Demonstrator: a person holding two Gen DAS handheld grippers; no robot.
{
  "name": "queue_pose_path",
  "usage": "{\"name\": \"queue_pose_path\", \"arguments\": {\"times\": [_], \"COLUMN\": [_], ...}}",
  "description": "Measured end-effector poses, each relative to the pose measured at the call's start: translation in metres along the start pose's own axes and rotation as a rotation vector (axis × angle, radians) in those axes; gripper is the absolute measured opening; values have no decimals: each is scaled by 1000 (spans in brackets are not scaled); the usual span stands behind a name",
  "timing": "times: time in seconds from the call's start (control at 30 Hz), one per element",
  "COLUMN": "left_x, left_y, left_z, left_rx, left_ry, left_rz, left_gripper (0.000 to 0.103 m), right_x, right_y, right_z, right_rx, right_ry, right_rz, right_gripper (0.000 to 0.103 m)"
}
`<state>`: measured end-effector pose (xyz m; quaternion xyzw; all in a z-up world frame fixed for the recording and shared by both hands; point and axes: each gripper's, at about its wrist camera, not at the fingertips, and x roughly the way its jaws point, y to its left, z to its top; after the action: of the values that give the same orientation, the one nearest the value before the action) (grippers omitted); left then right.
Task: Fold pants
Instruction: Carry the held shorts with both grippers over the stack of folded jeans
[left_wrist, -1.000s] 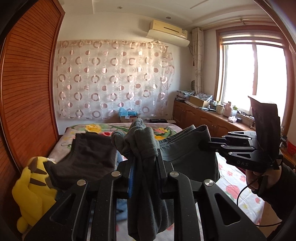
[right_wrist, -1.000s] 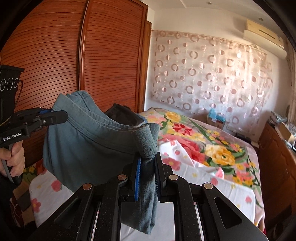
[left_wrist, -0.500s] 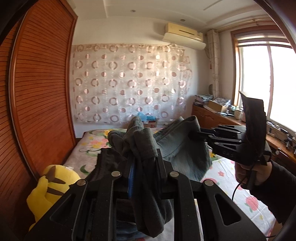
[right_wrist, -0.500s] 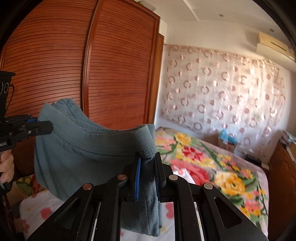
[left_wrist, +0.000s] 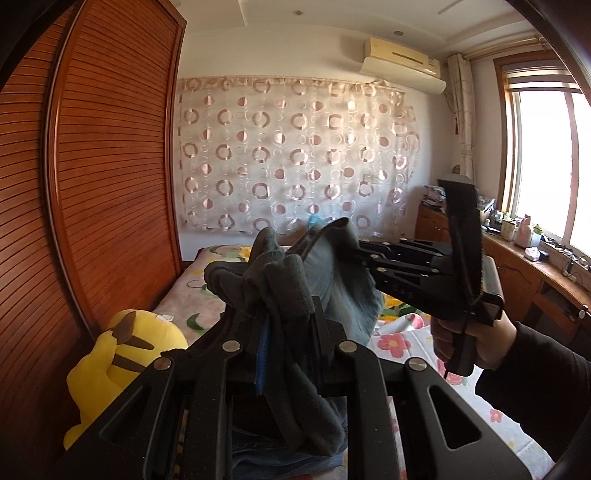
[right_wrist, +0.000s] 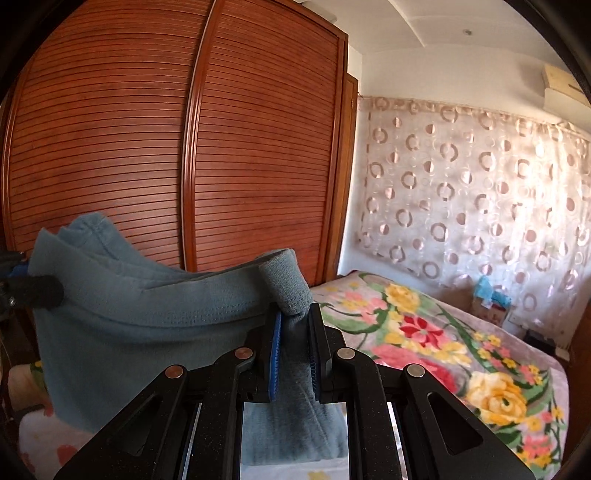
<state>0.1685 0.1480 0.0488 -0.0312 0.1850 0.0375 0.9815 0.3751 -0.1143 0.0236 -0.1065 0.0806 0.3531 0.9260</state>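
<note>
Grey-blue pants (right_wrist: 140, 332) hang in the air above the bed, stretched by their waistband between both grippers. My left gripper (left_wrist: 288, 317) is shut on one bunched end of the pants (left_wrist: 291, 295). My right gripper (right_wrist: 293, 321) is shut on the other end, with the band rolled over its fingertips. In the left wrist view the right gripper (left_wrist: 360, 258) reaches in from the right, held by a hand in a black sleeve. The left gripper's tip (right_wrist: 37, 291) shows at the left edge of the right wrist view.
A bed with a floral cover (right_wrist: 443, 350) lies below. A slatted wooden wardrobe (right_wrist: 184, 147) stands to the left. A yellow plush toy (left_wrist: 114, 354) sits by the wardrobe. Dark clothes (left_wrist: 280, 454) lie under the left gripper. A cabinet and window (left_wrist: 535, 166) are at the right.
Both grippers have risen with the pants; the views have tilted up, showing more wall and wardrobe and less bed. Both grips are unchanged.
</note>
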Motion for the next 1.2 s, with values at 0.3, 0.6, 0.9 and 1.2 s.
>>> {"name": "queue_pose_path", "arguments": {"times": [0.3, 0.6, 0.9, 1.2], "left_x": [4, 11, 16, 18], "left_y": [14, 26, 33, 34], "left_z": [-8, -28, -44, -58], "left_rx": [-16, -58, -82, -102], "left_ry": [19, 68, 102, 134], "left_rz": [49, 91, 115, 133], "left_gripper": [20, 20, 20, 20], "right_x": [22, 39, 7, 23], "right_y": [-1, -3, -41, -58], "right_z": [11, 19, 9, 4], "right_rx": [-5, 26, 107, 129], "right_ry": [18, 91, 115, 208], "right_rz": [42, 61, 109, 118], "right_gripper": [13, 27, 41, 39]}}
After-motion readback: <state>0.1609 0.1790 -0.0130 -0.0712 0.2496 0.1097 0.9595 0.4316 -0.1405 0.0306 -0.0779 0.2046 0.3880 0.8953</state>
